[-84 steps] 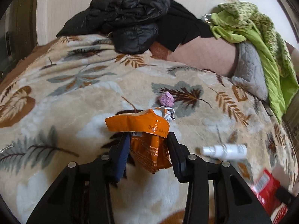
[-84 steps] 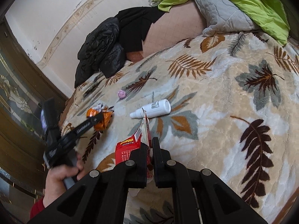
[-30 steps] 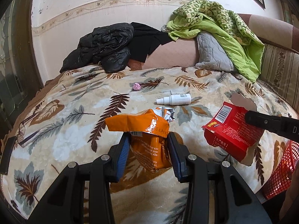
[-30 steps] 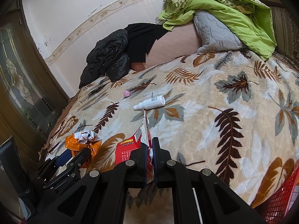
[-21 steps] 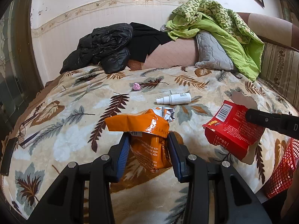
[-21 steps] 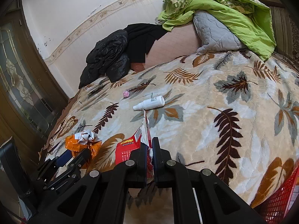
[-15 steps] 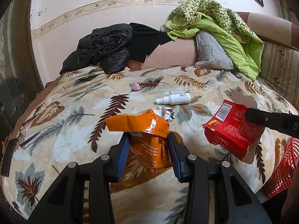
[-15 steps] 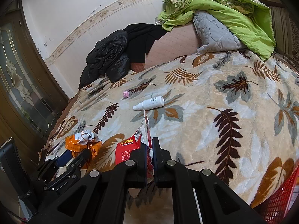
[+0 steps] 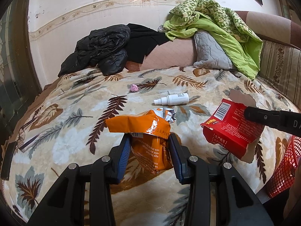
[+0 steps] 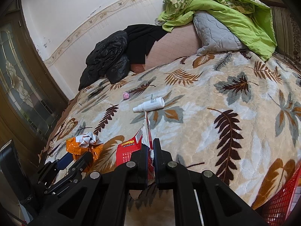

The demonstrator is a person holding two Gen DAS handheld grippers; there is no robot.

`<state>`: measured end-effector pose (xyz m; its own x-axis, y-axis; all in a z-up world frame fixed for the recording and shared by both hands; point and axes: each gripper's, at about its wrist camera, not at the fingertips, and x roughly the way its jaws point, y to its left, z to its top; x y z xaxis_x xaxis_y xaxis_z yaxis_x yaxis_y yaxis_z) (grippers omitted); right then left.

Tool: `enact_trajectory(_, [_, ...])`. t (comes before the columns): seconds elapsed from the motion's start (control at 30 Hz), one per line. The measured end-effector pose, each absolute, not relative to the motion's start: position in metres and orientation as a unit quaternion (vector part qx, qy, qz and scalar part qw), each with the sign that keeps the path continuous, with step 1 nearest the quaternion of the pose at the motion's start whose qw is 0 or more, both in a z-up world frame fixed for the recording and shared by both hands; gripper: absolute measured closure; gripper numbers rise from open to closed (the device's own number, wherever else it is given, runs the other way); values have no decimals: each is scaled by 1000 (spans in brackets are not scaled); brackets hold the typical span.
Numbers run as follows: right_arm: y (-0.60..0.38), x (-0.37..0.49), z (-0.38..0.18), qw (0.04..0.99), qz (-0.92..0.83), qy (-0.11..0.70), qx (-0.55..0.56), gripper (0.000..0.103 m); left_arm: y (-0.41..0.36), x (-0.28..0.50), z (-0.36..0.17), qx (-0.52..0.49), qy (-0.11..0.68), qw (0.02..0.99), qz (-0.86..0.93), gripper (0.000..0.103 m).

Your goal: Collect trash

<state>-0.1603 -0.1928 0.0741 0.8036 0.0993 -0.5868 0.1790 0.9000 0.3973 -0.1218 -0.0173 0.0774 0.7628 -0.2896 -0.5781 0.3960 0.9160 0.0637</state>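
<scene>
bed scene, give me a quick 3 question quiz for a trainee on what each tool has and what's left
1. True or false: the left tool is shut on an orange snack bag.
2. What does the right tool hold?
A. white spray bottle
B. torn red packet
C. pink paper ball
3. Fill in: the red mesh ____ sits at the bed's right edge.

Key:
1. True.
2. B: the torn red packet. The white spray bottle and pink paper ball lie loose on the leaf-print blanket.
3. basket
</scene>
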Motion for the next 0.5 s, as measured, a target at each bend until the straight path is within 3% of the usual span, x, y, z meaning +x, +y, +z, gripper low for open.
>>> enact_trajectory(0.5, [-206,-168,77,922,-37,300,241,97,-25,-127,78,86,294,928,-210,63])
